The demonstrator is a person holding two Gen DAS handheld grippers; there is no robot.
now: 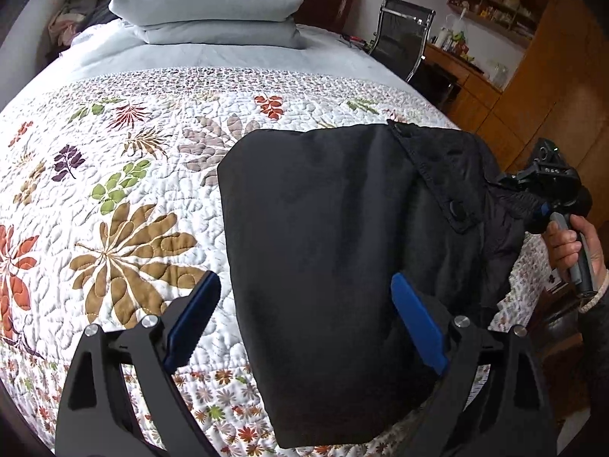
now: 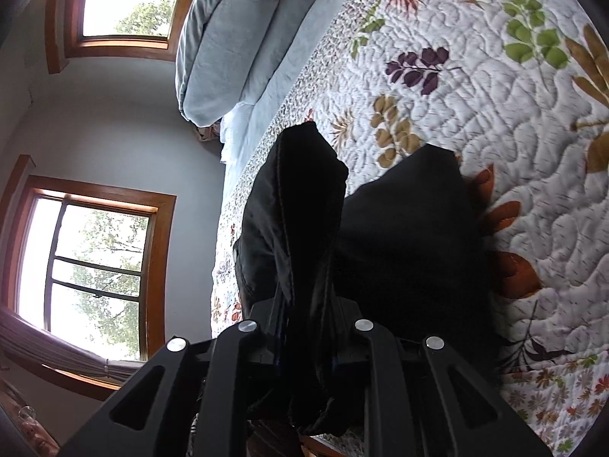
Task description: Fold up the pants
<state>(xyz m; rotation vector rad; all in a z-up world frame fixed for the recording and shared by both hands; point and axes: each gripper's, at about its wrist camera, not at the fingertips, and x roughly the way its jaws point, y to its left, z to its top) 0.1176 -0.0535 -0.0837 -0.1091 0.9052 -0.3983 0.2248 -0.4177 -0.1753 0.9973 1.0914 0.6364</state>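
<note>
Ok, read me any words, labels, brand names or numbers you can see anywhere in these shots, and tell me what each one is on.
No text can be read in either view.
Black pants: no label or tag shows.
Right gripper: small pale marks on its body, too small to read.
Shelf items beyond the bed: packaging too small and blurred to read.
Floral quilt: leaf pattern only, no writing.

Right gripper point(image 2: 304, 342) pads buried in bunched black pants point(image 2: 297, 228); shelf items point(image 1: 491, 3) too small to identify.

A floral quilt point(image 1: 133, 198) covers the bed, grey pillows point(image 1: 205, 3) stacked beyond, black chair point(image 1: 403, 38) alongside.
</note>
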